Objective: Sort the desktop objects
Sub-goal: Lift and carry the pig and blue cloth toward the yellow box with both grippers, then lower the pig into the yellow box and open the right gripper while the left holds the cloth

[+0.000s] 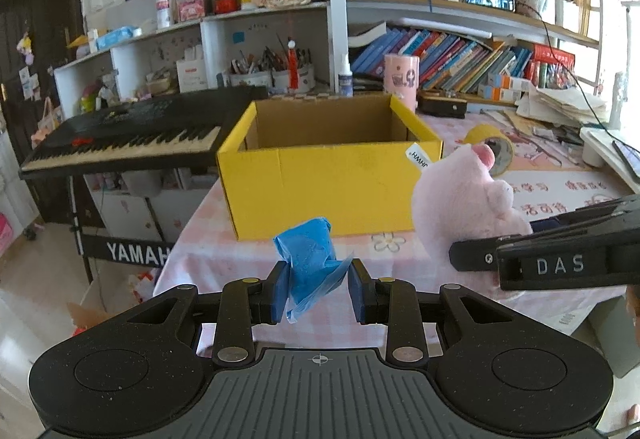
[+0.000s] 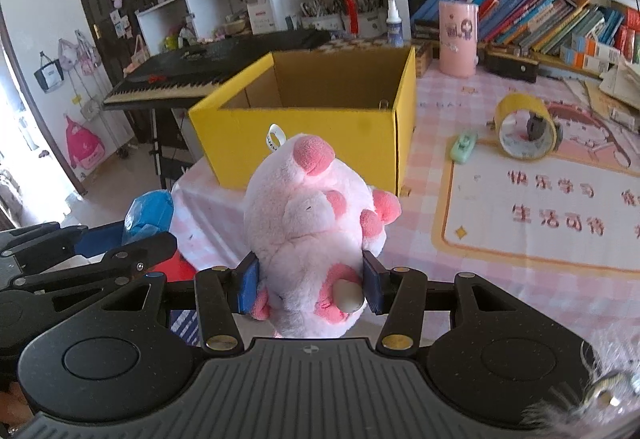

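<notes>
My left gripper (image 1: 319,289) is shut on a crumpled blue plastic packet (image 1: 308,255), which it holds above the near left corner of the pink checked tablecloth (image 1: 224,251). My right gripper (image 2: 312,285) is shut on a pink plush toy (image 2: 308,207), with its pads pressed into the toy's sides. Both held things hang just in front of an open yellow cardboard box (image 2: 304,143), whose visible inside looks bare. In the left wrist view the plush toy (image 1: 460,203) sits to the right of the blue packet. The right wrist view shows the blue packet (image 2: 150,215) at its left.
A yellow tape roll (image 2: 524,127) and a small green object (image 2: 464,146) lie on the table right of the box. A pink cylinder (image 2: 458,39) stands behind. A black keyboard (image 2: 208,71) on a stand is left of the table, beyond its edge. Crowded bookshelves line the back.
</notes>
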Demonstrator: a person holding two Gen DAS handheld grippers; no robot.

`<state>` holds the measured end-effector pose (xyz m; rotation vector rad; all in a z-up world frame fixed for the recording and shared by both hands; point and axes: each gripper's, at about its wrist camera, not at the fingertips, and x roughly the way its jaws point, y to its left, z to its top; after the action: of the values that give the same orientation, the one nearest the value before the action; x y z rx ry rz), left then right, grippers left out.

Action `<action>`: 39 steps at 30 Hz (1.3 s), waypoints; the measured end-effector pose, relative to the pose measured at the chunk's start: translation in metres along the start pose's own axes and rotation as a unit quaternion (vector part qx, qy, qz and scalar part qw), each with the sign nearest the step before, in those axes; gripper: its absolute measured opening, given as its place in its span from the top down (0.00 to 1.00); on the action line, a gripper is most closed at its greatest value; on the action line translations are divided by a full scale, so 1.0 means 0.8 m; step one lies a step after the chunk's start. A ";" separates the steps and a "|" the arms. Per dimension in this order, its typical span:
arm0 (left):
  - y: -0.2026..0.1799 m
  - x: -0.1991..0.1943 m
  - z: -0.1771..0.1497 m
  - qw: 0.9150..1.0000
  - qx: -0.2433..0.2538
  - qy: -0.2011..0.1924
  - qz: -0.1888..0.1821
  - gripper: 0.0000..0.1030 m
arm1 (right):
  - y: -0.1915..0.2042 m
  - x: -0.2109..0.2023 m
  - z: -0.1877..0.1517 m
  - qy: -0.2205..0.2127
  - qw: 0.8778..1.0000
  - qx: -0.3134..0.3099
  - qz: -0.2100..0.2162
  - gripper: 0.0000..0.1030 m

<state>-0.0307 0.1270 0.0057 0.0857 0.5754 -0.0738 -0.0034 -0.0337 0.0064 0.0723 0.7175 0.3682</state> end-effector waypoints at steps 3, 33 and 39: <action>0.001 0.001 0.011 1.000 0.004 -0.013 0.000 0.71 | -0.003 -0.003 0.014 -0.017 1.000 -0.002 -0.004 0.54; -0.001 0.131 0.131 0.996 -0.017 -0.056 0.068 0.71 | -0.067 0.115 0.190 -0.056 0.995 -0.077 0.042 0.54; -0.004 0.162 0.135 0.996 -0.021 -0.034 0.081 0.71 | -0.087 0.148 0.212 -0.048 0.995 -0.075 0.052 0.54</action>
<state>0.1359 0.1068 0.0253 0.0877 0.4997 0.0920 0.2107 -0.0464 0.0469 -0.0159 0.5900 0.5135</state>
